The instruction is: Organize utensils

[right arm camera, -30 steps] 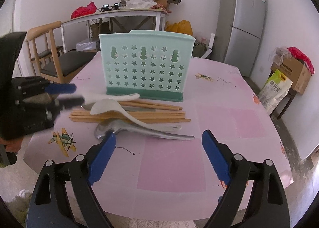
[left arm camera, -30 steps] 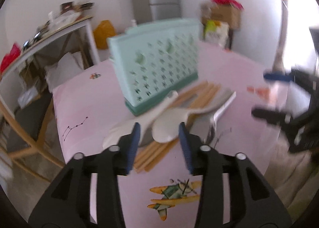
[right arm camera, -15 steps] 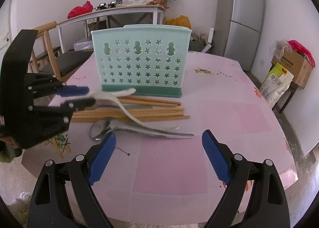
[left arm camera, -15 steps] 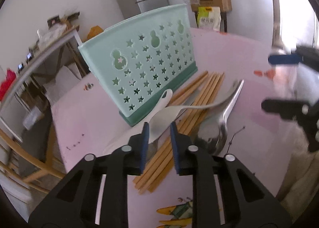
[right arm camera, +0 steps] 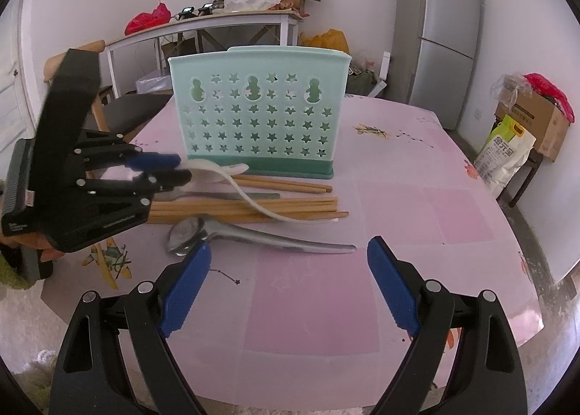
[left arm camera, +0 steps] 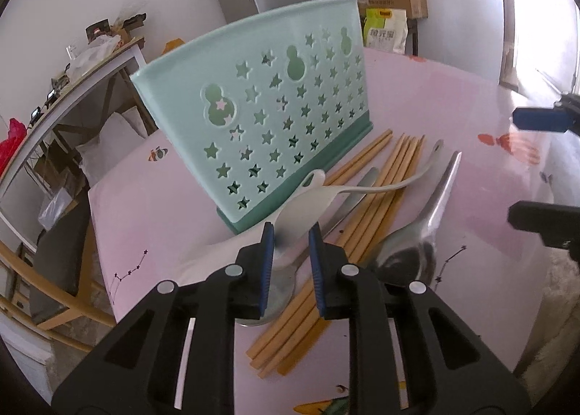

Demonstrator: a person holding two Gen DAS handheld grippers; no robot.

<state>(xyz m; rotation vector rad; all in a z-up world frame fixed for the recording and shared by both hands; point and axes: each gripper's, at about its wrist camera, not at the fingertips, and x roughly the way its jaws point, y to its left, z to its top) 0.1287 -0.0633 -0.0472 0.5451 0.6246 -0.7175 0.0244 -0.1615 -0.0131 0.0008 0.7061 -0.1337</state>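
Observation:
A mint green utensil holder (left arm camera: 275, 114) (right arm camera: 259, 110) with star holes stands upright on the pink table (right arm camera: 398, 204). In front of it lie several wooden chopsticks (right arm camera: 290, 202) (left arm camera: 362, 212), a metal spoon (right arm camera: 253, 235) (left arm camera: 427, 219) and a knife (right arm camera: 224, 194). My left gripper (left arm camera: 290, 233) (right arm camera: 177, 168) is shut on the bowl of a white plastic spoon (left arm camera: 308, 201) (right arm camera: 250, 193), whose handle curves over the chopsticks. My right gripper (right arm camera: 290, 262) is open and empty, just in front of the metal spoon.
A second white spoon (left arm camera: 214, 251) lies left of the holder. A wooden chair (right arm camera: 108, 103) stands at the table's left, a side table (right arm camera: 203, 23) and a fridge (right arm camera: 438, 34) behind. A box and a bag (right arm camera: 507, 150) stand at the right.
My left gripper has closed from open onto the white spoon's bowl and moved closer to the holder. The right gripper stayed open and hardly moved.

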